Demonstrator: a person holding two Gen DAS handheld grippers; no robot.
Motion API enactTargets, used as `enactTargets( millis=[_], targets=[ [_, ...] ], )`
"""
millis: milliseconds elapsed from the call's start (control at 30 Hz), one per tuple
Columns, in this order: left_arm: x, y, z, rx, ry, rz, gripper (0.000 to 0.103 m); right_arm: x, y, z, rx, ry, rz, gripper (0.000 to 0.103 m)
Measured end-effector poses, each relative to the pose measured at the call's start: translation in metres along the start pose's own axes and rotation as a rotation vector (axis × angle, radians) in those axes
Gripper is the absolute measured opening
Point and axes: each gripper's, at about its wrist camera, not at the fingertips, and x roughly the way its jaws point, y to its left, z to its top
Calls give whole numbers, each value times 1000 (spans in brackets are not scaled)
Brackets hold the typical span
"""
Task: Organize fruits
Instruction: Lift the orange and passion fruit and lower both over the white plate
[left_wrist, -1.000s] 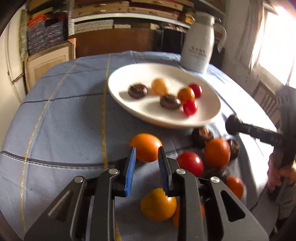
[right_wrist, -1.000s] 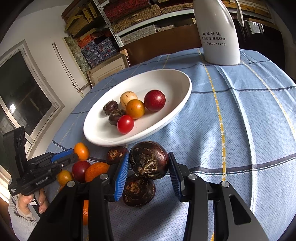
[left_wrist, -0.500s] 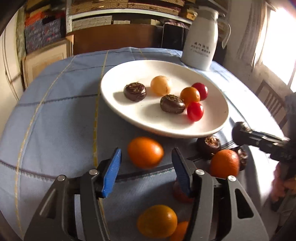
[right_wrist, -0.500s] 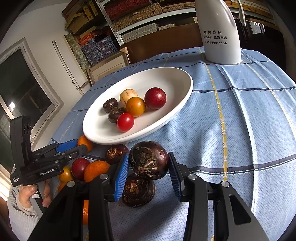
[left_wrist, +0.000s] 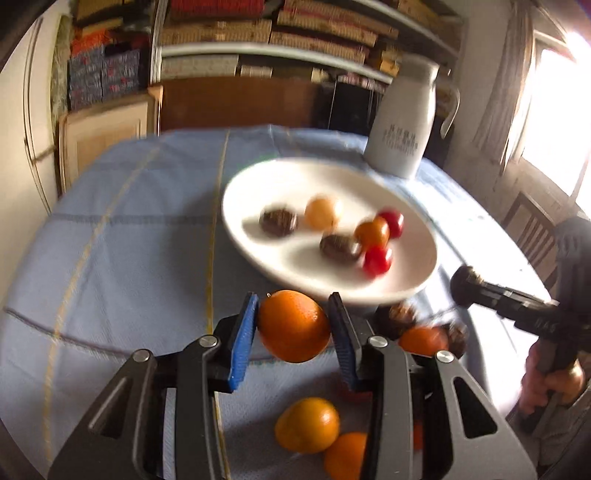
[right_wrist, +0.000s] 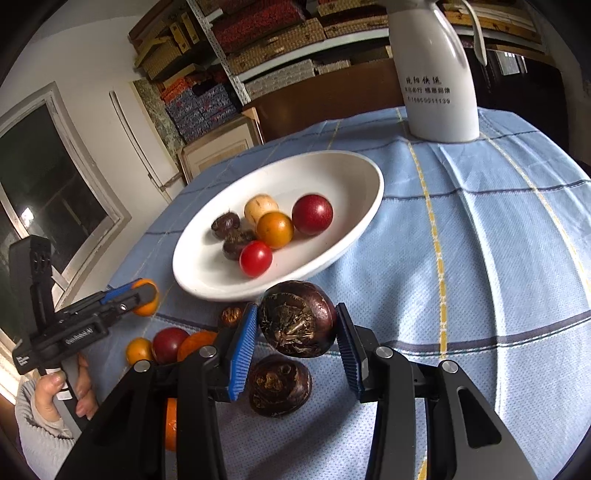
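My left gripper (left_wrist: 293, 325) is shut on an orange (left_wrist: 292, 325) and holds it just in front of the white bowl (left_wrist: 258, 184). It also shows in the right wrist view (right_wrist: 142, 295). My right gripper (right_wrist: 297, 325) is shut on a dark brown water chestnut (right_wrist: 297, 324), held above the cloth near the white bowl (right_wrist: 354, 173). The bowl holds several small fruits: two red, one orange, one pale and two dark ones. Loose oranges (left_wrist: 307, 424), a red fruit (right_wrist: 170, 345) and a dark chestnut (right_wrist: 279, 384) lie on the cloth.
A tall white jug (right_wrist: 437, 74) stands behind the bowl at the far side of the blue checked tablecloth (right_wrist: 480, 240). Shelves with boxes and a wooden cabinet (left_wrist: 103, 136) stand beyond the table. A chair (left_wrist: 532, 229) is at the right.
My left gripper opened, moved forward around the orange and shut on it, lifting it off the cloth. My right gripper kept its hold on the water chestnut and barely moved.
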Motion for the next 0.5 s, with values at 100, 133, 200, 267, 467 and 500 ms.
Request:
enactTargets(
  millis=[100,133,200,267,467,500],
  targets=[
    [0,-10,27,19,-38,28,38,-6,4,21,-4,-37,3,43],
    [3,-13,35,26,-47,39,38,-4,7,32,-11,-43,-2,43],
    [15,-18,50,23,-54,51,38,1,11,51,-19,-49,-5,43],
    [33,-19,59,7,-45,52,38,15,14,71,-26,-45,-10,43],
    [74,-16,51,15,28,49,39,77,11,100,-26,15,-48,43],
    [78,-13,50,15,38,52,39,86,8,101,-9,26,-43,44]
  ],
)
